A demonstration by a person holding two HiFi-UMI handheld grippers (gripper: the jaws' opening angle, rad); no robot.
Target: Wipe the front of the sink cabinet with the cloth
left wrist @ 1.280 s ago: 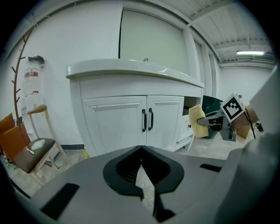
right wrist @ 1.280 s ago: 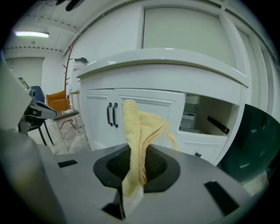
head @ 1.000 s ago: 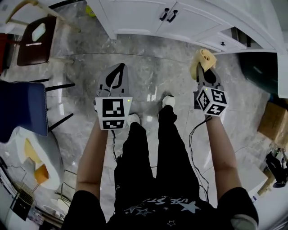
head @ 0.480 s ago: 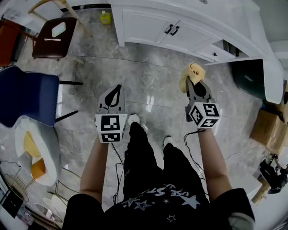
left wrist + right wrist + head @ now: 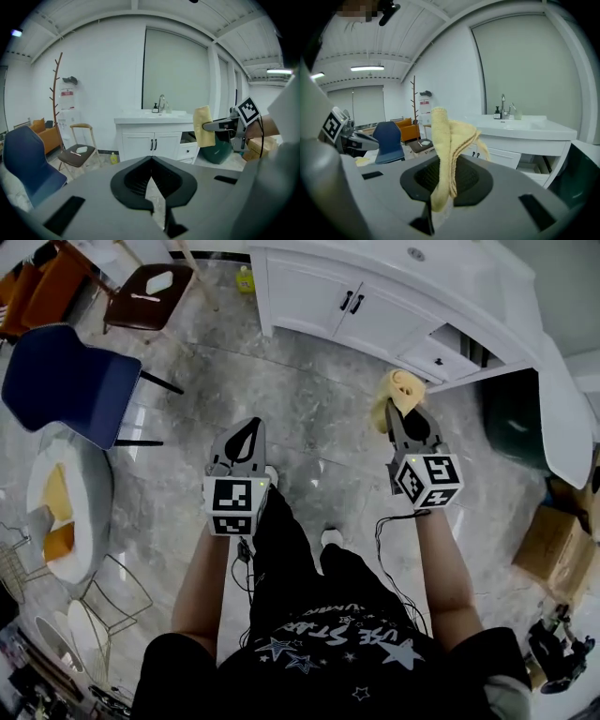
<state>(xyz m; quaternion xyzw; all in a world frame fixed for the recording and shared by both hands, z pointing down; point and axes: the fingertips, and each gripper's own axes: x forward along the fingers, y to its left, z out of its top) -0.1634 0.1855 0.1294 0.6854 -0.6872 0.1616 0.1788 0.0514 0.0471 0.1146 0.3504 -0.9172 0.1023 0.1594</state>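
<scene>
My right claw (image 5: pixel 397 412) pinches the yellow cloth (image 5: pixel 397 392), seemingly short of the sink cabinet (image 5: pixel 314 298); my left claw (image 5: pixel 249 427) sits closed, empty.

Person: black short-sleeved T-shirt (image 5: pixel 328 657) printed with white stars and lettering, black trousers (image 5: pixel 286 549), white shoe (image 5: pixel 330 537). Left gripper (image 5: pixel 249 427) and right gripper (image 5: pixel 399 416): grey shells, black fingers (image 5: pixel 129 180), white cube (image 5: pixel 234 504) of black square markers each. Thin black cables (image 5: pixel 377 532) trail from both.
</scene>
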